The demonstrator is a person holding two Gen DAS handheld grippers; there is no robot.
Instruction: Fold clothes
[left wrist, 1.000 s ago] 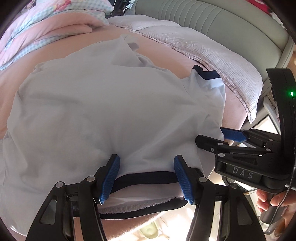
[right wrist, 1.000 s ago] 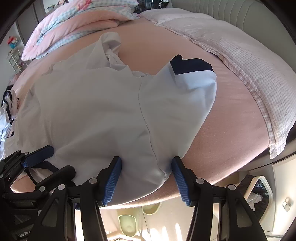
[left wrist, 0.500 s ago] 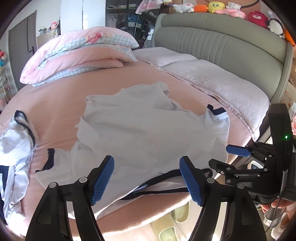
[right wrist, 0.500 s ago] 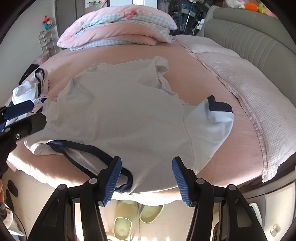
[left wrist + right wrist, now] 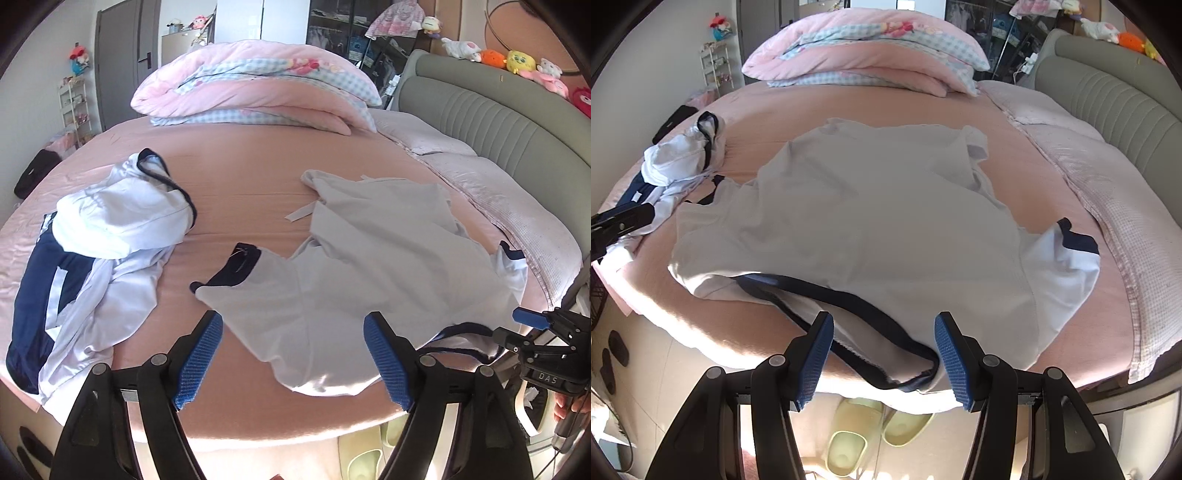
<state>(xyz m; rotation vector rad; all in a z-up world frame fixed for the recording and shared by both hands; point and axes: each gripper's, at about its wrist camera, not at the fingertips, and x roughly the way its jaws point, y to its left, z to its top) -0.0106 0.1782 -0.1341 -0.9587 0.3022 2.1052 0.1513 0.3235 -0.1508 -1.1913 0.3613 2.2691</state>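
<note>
Pale-grey short-sleeved cotton shirt with navy cuffs and hem band (image 5: 871, 221) lies spread on pink bed (image 5: 1052, 184), likely light, limp, wrinkle-prone; best taken at navy hem or sleeve cuffs; left gripper (image 5: 293, 360) and right gripper (image 5: 884, 356) fingers spread, empty.

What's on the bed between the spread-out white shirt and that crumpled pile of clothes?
In the left wrist view, only bare pink sheet separates the white shirt from the crumpled pile; the shirt's navy-cuffed sleeve points toward it.
</note>
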